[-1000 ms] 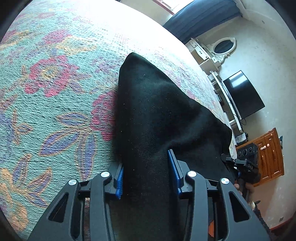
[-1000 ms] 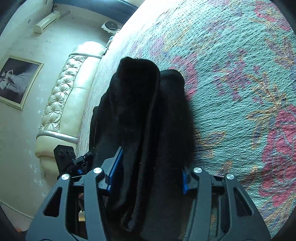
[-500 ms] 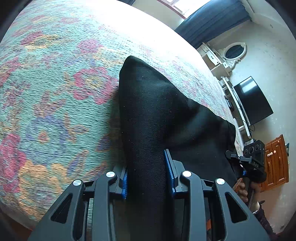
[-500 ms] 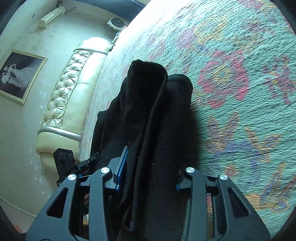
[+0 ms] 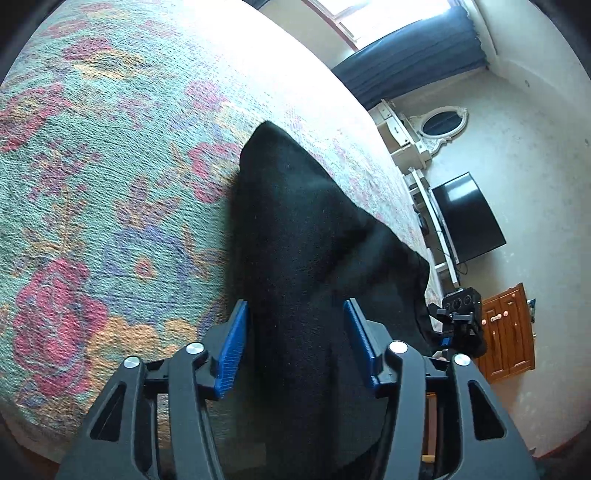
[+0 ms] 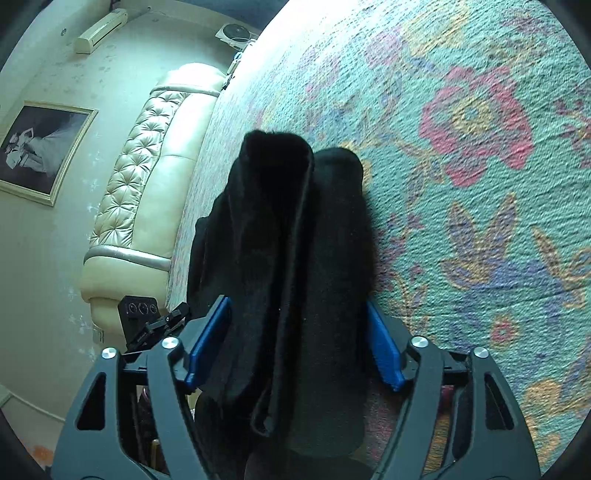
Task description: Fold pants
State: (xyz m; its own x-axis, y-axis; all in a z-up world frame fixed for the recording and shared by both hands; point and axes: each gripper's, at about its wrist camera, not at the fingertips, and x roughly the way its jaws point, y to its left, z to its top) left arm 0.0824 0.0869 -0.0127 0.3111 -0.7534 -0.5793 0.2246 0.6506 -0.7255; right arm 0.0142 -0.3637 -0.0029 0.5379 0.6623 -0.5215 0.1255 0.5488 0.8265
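Observation:
Black pants [image 5: 295, 229], folded lengthwise into a long strip, lie on the floral bedspread [image 5: 110, 184] and hang over its near edge. My left gripper [image 5: 297, 343] straddles one end; its jaws are opening and the blue pads [image 5: 232, 347] stand off the cloth. In the right wrist view the pants [image 6: 295, 229] show two stacked layers with rounded far ends. My right gripper [image 6: 295, 343] straddles that end, its jaws also opening, with the blue pads [image 6: 384, 350] at the cloth's sides and not squeezing it.
A cream tufted headboard [image 6: 147, 166], a framed picture [image 6: 40, 147] and an air conditioner [image 6: 101, 31] are on one side. On the other are a dark screen [image 5: 469, 218], a wooden cabinet [image 5: 506, 332], an oval mirror [image 5: 443, 123] and a dark curtain [image 5: 417, 62].
Both grippers drew back along the bed with the pants, tightened, then spread their jaws wide. The cloth, pinched before, now lies loose between the pads.

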